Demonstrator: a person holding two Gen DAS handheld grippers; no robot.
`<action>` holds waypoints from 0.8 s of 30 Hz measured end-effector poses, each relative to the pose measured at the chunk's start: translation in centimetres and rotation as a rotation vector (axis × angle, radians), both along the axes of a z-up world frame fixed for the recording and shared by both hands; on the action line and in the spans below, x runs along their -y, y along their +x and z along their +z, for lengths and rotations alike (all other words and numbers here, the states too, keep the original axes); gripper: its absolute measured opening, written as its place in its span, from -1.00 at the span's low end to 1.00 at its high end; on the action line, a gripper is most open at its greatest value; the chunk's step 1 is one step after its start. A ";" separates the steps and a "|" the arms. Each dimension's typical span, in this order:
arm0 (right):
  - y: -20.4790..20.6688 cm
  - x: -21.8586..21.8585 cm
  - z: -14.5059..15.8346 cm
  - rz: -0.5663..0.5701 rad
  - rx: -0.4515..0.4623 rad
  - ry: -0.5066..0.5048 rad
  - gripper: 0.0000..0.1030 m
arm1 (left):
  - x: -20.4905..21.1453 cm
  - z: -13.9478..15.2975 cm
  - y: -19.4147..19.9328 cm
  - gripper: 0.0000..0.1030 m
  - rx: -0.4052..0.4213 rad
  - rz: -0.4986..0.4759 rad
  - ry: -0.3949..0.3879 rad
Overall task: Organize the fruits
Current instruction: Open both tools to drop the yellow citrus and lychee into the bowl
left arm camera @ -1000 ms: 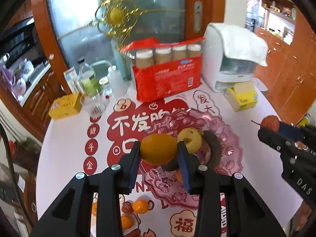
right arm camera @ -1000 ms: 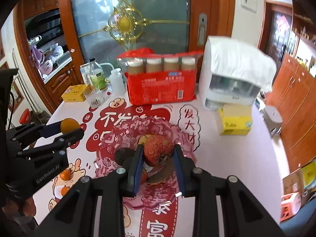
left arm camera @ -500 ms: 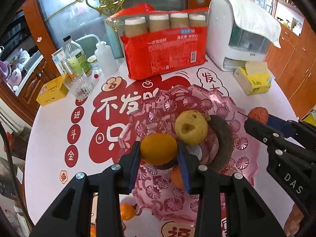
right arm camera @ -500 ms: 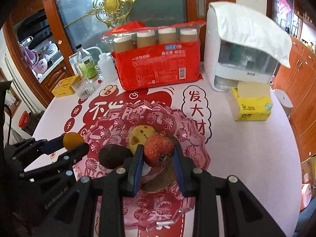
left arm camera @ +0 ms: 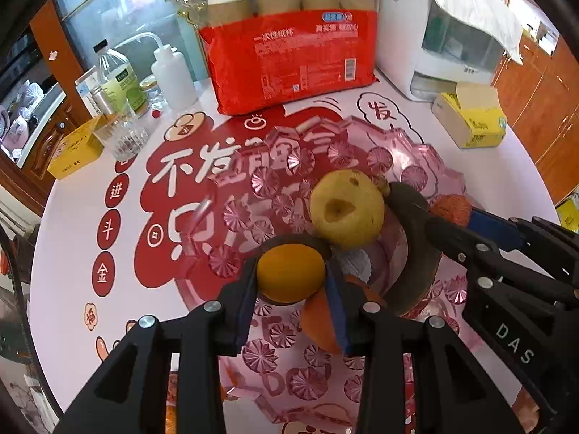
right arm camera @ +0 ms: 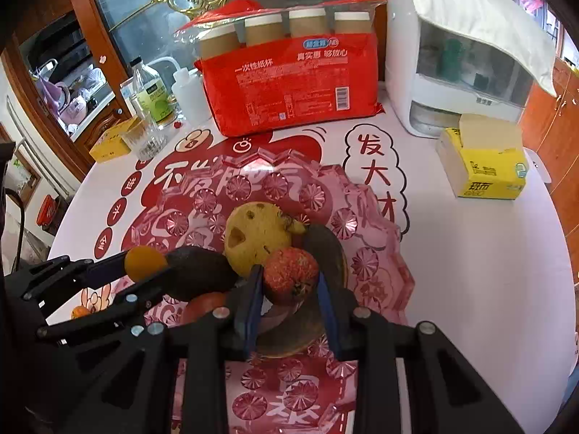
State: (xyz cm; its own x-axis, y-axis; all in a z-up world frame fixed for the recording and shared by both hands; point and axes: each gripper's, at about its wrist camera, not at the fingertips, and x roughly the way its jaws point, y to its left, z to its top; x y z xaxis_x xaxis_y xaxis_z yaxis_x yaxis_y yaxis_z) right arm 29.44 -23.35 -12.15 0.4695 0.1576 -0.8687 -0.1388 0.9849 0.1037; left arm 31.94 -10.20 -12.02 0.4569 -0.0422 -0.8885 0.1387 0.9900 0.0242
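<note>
A pink glass fruit plate (left arm camera: 416, 152) (right arm camera: 376, 238) sits mid-table. It holds a yellow pitted fruit (left arm camera: 347, 208) (right arm camera: 257, 237), a dark avocado (right arm camera: 199, 276), a dark curved banana (left arm camera: 416, 253) and an orange-red fruit (left arm camera: 318, 318). My left gripper (left arm camera: 291, 275) is shut on a small orange (left arm camera: 291, 273) (right arm camera: 144, 262), low over the plate's near-left part. My right gripper (right arm camera: 289, 282) is shut on a red rough-skinned fruit (right arm camera: 289, 278) (left arm camera: 450, 208), low over the plate beside the yellow fruit.
A red pack of paper cups (left arm camera: 289, 50) and a white appliance (left arm camera: 434, 36) stand at the back. A yellow tissue box (left arm camera: 470, 119) is at the right. Bottles (left arm camera: 119, 76), a glass (left arm camera: 121, 133) and a yellow box (left arm camera: 74, 150) are at the left.
Both grippers have moved forward and down toward the plate, each still holding its fruit. The plate and its fruits now fill the middle of both views.
</note>
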 end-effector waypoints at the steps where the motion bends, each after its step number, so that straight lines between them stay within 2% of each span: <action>1: 0.1 -0.1 -0.2 0.005 -0.001 -0.003 -0.41 | 0.1 -0.2 0.0 -0.31 -0.004 -0.002 0.001; 10: 0.2 -0.8 -1.7 0.040 0.002 -0.041 -0.40 | 0.2 -1.4 0.2 -0.31 -0.024 -0.015 0.005; 16: 0.3 -1.1 -2.4 0.052 -0.018 -0.030 -0.39 | 0.2 -1.7 0.1 -0.29 -0.018 -0.029 0.014; 19: 0.2 -1.0 -2.8 0.050 -0.023 -0.037 -0.38 | 0.2 -1.8 0.1 -0.05 -0.023 -0.027 0.021; 21: 0.2 -0.8 -3.0 0.041 -0.022 -0.050 -0.38 | -0.1 -1.8 0.1 0.24 -0.017 -0.017 0.029; 24: 0.2 -0.2 -3.1 0.031 -0.025 -0.030 -0.36 | -0.5 -1.7 0.0 0.55 -0.009 -0.009 0.022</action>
